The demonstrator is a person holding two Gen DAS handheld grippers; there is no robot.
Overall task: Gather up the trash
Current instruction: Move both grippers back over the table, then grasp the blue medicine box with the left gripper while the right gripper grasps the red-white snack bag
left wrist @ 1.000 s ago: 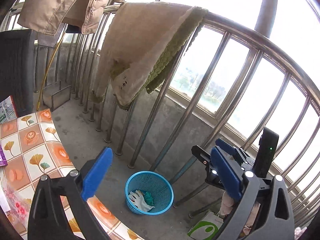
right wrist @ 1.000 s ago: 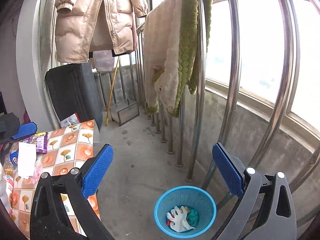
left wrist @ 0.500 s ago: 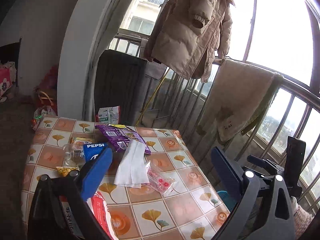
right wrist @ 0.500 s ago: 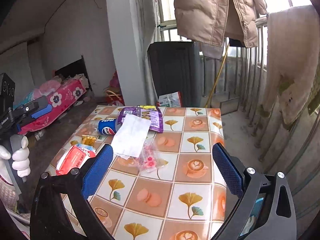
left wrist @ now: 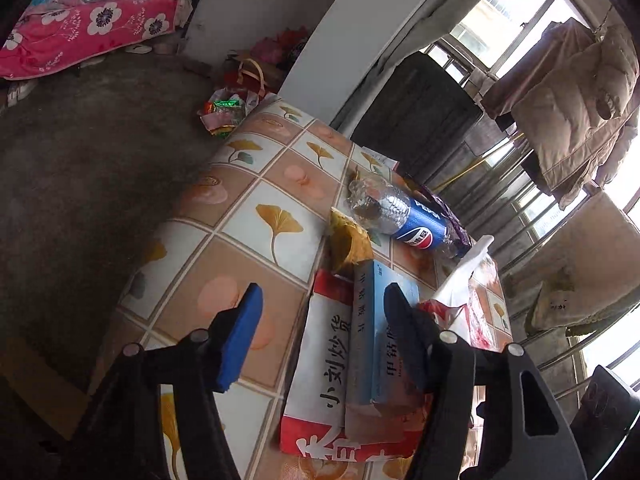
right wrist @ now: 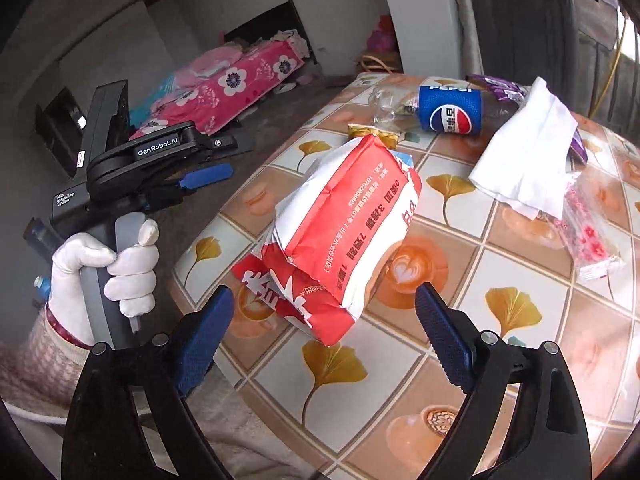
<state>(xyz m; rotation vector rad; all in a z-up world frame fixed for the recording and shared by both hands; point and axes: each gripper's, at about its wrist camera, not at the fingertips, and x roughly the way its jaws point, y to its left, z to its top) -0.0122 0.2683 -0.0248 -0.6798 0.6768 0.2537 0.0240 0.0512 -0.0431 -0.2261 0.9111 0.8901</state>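
Both views swung from basket to table [right wrist: 500,288]; red-white bag [right wrist: 340,240] lengthwise toward right hand-held gripper [right wrist: 324,332], seemingly unclenched, closing, ungrasped.

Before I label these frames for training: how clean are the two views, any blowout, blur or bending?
Left wrist view: windows blown white at right, floor dark, tablecloth grid bowed by the fisheye. Right wrist view: evenly lit, red-and-white bag and Pepsi bottle print sharp, edges vignetted black.
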